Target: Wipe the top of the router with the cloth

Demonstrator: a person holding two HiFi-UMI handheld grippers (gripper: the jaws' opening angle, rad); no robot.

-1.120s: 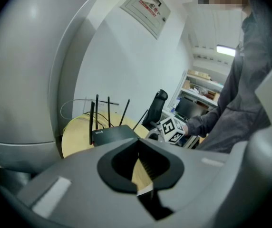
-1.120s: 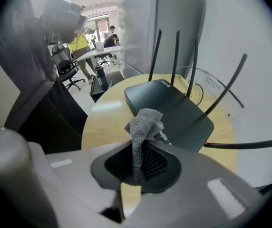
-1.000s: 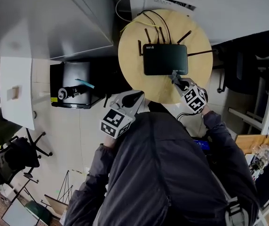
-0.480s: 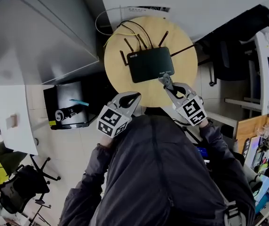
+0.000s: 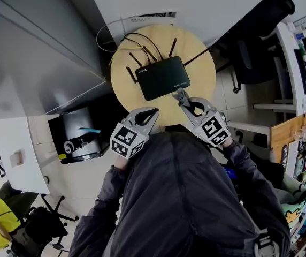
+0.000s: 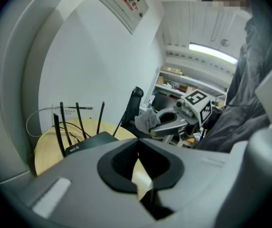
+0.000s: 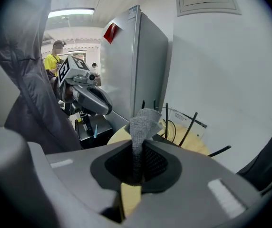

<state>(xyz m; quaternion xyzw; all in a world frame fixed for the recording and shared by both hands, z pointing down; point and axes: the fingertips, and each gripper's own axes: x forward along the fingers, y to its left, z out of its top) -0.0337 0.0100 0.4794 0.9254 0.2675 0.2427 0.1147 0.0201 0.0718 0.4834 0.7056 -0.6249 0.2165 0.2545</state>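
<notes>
Jaws of the right gripper (image 5: 180, 94) hover by the near right corner of the router (image 5: 161, 78), mid-tabletop (image 5: 198, 98), in the head view. Left gripper (image 6: 138, 170) view: jaws pressed together, empty. Right gripper view: jaws pinch the cloth (image 7: 143, 120) upright. Best to lay it flat and sweep left with light pressure.

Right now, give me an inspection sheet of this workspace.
Surface: round wooden table, bare around the router.
Job's things: black router flat on the table, antennas up; grey cloth in the right gripper.
Clutter: nothing seen on the table.
Grippers: left gripper jaws together, empty; right gripper jaws shut on the cloth, by the router's near edge.
Cables: black and yellow cables behind the router.
Surroundings: grey cabinet left, office chair right, white wall behind.
</notes>
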